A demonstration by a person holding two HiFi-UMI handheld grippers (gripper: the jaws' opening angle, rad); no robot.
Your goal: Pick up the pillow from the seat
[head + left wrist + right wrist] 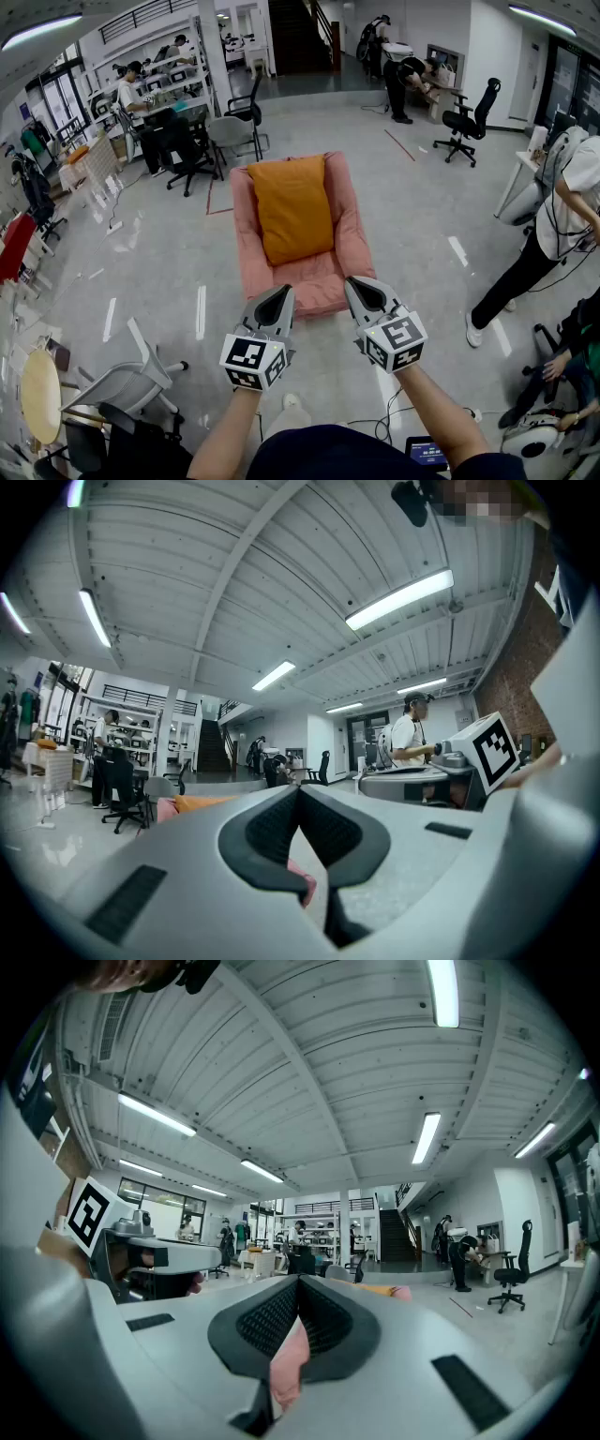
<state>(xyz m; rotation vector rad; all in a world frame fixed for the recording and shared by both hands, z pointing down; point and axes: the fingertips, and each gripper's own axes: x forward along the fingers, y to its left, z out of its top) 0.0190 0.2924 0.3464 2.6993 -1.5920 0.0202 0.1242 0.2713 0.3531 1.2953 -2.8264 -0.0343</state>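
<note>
The left gripper (pixel 284 292) and right gripper (pixel 354 283) hide the seat's (pixel 309 277) front corners.

Black office chair (pixel 472 115) is standing on the grey floor (pixel 422 216) far right, grey chair (pixel 231 131) standing upper left. One person (pixel 126 92) is sitting far left, another (pixel 403 82) is bending over near the staircase (pixel 298 37). A third, in a white shirt (pixel 562 217), is leaning in at the right edge.
</note>
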